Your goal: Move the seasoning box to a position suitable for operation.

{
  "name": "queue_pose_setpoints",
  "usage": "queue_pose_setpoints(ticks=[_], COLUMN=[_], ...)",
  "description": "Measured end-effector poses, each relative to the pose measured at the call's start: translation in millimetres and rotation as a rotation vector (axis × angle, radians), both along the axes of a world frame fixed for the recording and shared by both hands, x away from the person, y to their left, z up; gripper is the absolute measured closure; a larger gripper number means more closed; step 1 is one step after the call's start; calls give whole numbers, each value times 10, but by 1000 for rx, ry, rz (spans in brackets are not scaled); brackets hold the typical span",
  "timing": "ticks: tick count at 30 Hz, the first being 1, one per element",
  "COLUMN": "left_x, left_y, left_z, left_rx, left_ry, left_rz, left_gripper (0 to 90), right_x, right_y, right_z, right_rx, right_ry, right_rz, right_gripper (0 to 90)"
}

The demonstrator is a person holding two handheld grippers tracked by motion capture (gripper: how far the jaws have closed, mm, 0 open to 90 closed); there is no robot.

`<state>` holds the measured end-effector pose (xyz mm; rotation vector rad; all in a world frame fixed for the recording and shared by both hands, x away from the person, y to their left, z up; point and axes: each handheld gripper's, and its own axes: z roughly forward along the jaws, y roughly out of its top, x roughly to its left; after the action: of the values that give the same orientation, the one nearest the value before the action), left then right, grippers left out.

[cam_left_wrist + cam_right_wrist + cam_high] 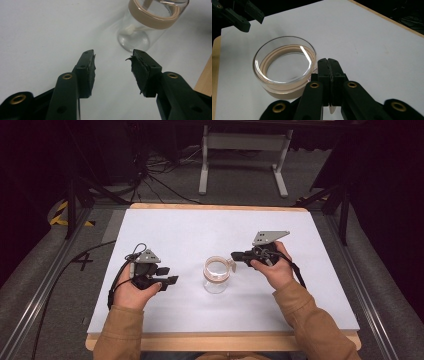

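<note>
high view: a clear glass jar (216, 276) with a tan band around its neck stands upright near the middle of the white surface (200, 227). the left tool (167, 275) is held to the left of the jar, apart from it, with its jaws spread and nothing between them. the right tool (235, 256) is held against the upper right of the jar's rim, with its jaws pressed together; a small tab at the rim appears to be pinched there, though the detail is too small to confirm.

left gripper view: the jar (150, 22) is seen ahead of the spread jaws of the left tool (112, 58), near but not touched. a small white piece lies inside at the bottom. the wall is to be judged as thin, rigid and smooth, hence slippery and breakable; the jar is probably light.

right gripper view: the glass lid (284, 63) with its tan seal is seen from above. the right tool (328, 62) is closed just beside the rim, with something pale showing below its jaws; what is pinched cannot be told with certainty.

handling: the body is best taken below the tan band, across its width, with moderate pressure. the banded neck offers more friction than bare glass. tipping is to be avoided.
</note>
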<state>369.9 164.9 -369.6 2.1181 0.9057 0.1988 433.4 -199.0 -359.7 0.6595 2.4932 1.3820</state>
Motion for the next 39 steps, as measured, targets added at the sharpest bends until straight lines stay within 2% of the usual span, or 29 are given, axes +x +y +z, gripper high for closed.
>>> queue_pose_setpoints(ticks=[3, 8, 10, 11, 12, 15, 21, 25, 29, 34, 39], left_x=[-10, -19, -25, -25, -20, -26, -19, -16, -16, -23, -23], left_y=[-47, -154, -200, -221, -229, -272, -308, -315, -323, -342, -396], left_z=[4, 13, 15, 18, 21, 15, -2, -8, -17, -14, -14], left_rx=[-16, -29, -34, -30, -19, -24, -17, -17, -18, -24, -30], left_ry=[-1, -11, -6, -4, -13, -1, 10, 11, 17, 19, 3], left_rz=[-7, -46, -58, -69, -76, -86, -102, -104, -107, -107, -122], left_gripper=[563, 629, 669, 674, 682, 712, 741, 751, 757, 769, 788], right_x=[0, -3, -2, 1, 6, 5, -31, -45, -50, -42, -41], right_y=[-1, -3, 8, 16, 15, -6, 6, 0, 26, 23, 22], right_z=[-1, -3, -29, -55, -68, -47, -14, 14, 2, -7, -7], right_rx=[0, -2, -63, -66, -63, -44, -35, 4, -18, -16, -18], right_ry=[0, -6, -14, -8, -5, -1, -27, -24, -37, -39, -39], right_rz=[0, -2, -18, -16, -18, -18, -8, 18, 15, 11, 11], right_gripper=[900, 900, 900, 900, 900, 900, 900, 900, 900, 900, 900])
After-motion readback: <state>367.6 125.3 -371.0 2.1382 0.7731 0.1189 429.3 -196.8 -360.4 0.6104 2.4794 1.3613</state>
